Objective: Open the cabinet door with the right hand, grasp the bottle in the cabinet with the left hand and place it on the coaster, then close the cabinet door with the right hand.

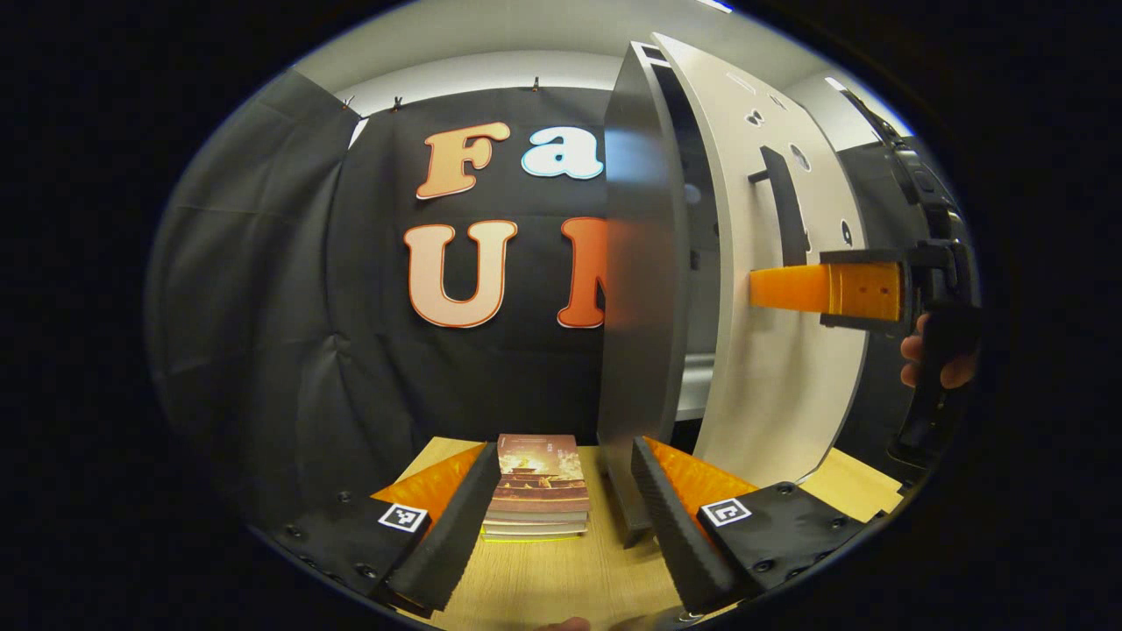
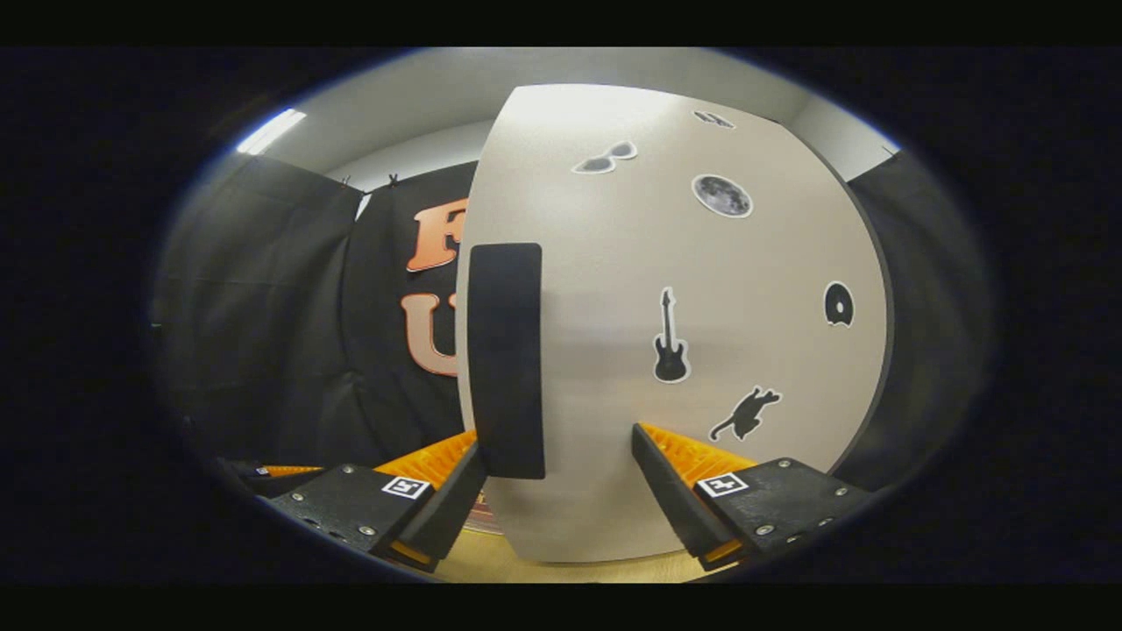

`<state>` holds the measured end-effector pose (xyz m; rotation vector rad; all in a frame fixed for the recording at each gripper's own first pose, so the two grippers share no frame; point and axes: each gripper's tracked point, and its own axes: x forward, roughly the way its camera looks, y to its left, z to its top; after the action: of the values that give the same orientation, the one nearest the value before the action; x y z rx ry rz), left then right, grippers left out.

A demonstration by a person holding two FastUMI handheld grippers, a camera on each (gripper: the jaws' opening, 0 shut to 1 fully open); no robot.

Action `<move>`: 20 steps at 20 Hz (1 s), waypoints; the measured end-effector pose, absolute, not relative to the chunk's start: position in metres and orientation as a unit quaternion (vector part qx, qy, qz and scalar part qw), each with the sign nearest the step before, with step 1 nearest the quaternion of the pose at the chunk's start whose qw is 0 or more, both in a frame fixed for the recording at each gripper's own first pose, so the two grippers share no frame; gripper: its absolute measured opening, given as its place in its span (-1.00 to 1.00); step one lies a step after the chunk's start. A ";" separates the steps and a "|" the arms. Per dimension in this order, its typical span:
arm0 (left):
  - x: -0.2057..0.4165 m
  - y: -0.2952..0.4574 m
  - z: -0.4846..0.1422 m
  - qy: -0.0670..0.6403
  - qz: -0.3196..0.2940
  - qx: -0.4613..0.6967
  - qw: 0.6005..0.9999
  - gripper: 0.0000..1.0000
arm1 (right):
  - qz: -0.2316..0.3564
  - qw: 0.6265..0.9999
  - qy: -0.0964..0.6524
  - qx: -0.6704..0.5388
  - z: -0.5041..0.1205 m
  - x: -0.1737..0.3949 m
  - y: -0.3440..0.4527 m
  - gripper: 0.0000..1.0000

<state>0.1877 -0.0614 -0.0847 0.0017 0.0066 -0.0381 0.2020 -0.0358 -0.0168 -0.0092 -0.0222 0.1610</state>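
Right now the right gripper (image 2: 557, 486) sits spread wide just in front of the door (image 2: 684, 368), gripping nothing, its left finger near the handle (image 2: 506, 359), probably so it can push or hook the panel. Left gripper (image 1: 561, 526) waits low over the table (image 1: 561, 587), also spread and empty, likely clear of the swing. Books (image 1: 536, 486) lie past its tips. Door stands ajar. Further off, the bottle isn't visible; coaster unclear.
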 end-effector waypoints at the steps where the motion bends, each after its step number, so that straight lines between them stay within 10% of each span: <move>1: 0.191 -0.060 -0.087 0.007 -0.018 -0.003 1.000 0.90 | 0.072 0.997 -0.013 -0.006 -0.018 0.207 -0.037 0.90; 20: 0.171 -0.059 -0.054 -0.005 0.005 -0.005 1.000 0.92 | 0.076 0.997 -0.014 -0.004 -0.024 0.196 -0.040 0.90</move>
<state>0.1707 -0.0594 -0.0543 -0.0091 -0.0091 0.0090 0.1957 -0.0405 -0.0239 -0.0086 -0.0284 0.1520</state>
